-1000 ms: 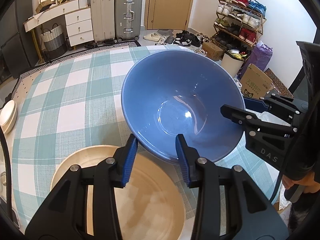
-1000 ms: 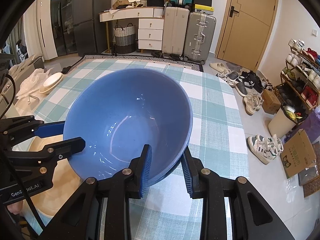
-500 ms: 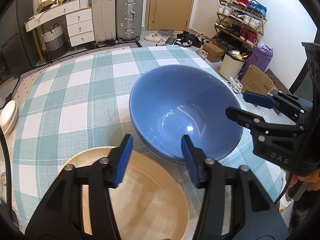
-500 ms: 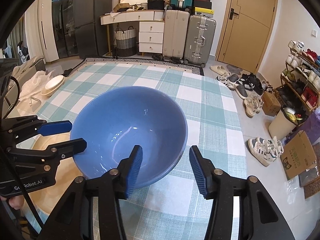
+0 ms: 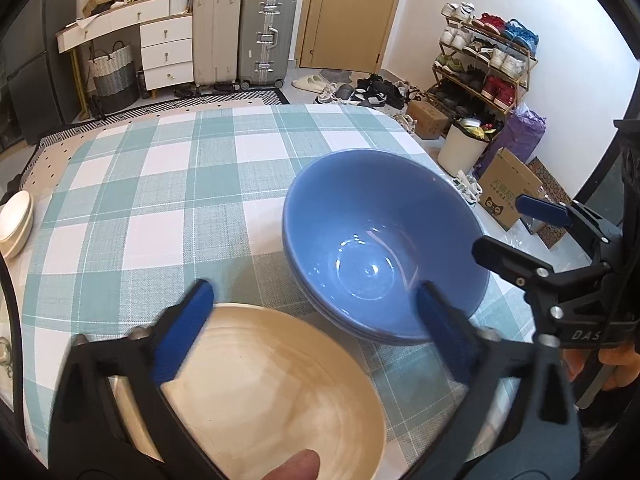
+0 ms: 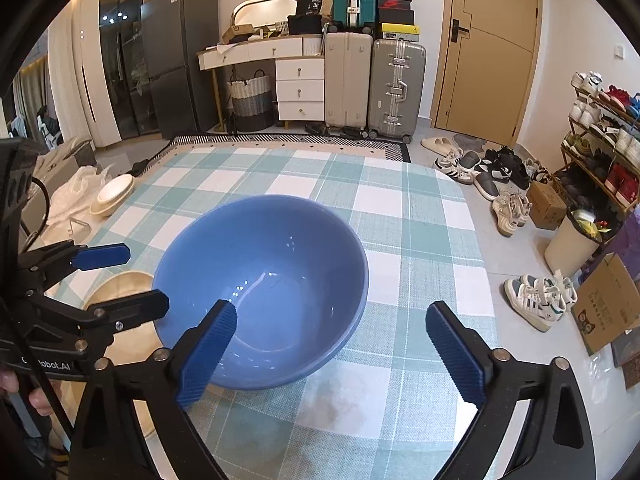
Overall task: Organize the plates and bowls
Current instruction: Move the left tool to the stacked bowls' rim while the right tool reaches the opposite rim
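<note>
A large blue bowl [image 5: 384,248] [image 6: 260,280], nested on other blue bowls, rests on the checked tablecloth [image 5: 160,200]. A wide cream plate [image 5: 260,380] [image 6: 116,284] lies close beside it. My left gripper [image 5: 314,300] hovers over the plate's far rim, its jaws opening wide and clear of the bowl. My right gripper [image 6: 330,320] stands at the bowl's near edge, jaws likewise opening, pads off the rim. Each gripper shows in the other's view, the right gripper [image 5: 516,232] and the left gripper [image 6: 132,280] on opposite sides of the bowl.
Small cream bowls [image 6: 114,194] [image 5: 16,220] sit stacked at the table's left edge. The table edge [image 6: 480,260] drops off to the right, above shoes [image 6: 536,300], a cardboard box [image 5: 508,192] and a bin [image 5: 464,146]. A thumb [image 5: 296,468] shows at the bottom.
Both grippers let go of the blue bowl, which came down from a tilted lift onto the table. Both pairs of jaws spread wide apart.
</note>
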Motion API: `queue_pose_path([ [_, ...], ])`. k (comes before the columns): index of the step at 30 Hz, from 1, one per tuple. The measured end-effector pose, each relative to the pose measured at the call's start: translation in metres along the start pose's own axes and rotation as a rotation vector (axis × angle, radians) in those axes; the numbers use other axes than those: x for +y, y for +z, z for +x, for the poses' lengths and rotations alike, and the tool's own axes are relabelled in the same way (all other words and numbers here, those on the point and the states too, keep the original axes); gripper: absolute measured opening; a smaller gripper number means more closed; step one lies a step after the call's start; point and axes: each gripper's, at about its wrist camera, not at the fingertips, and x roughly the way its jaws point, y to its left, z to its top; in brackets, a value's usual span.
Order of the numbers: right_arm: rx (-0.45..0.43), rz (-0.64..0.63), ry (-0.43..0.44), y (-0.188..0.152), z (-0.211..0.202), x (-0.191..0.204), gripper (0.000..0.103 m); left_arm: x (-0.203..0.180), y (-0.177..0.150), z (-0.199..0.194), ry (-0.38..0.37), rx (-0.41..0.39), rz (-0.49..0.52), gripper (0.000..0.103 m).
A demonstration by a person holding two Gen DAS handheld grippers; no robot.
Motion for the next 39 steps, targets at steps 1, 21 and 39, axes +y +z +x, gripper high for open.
queue_pose_path([
  [1, -0.003, 0.001, 0.002, 0.001, -0.001, 0.0, 0.098, 0.001, 0.001, 0.0, -0.003, -0.002, 0.0, 0.101],
  [21, 0.031, 0.134, 0.085, -0.007, 0.024, -0.026, 0.099, 0.013, 0.007, 0.025, 0.008, 0.02, -0.037, 0.101],
  [39, 0.08, 0.163, 0.195, -0.014, 0.055, -0.021, 0.068, 0.017, 0.01, 0.059, -0.066, 0.07, -0.05, 0.047],
])
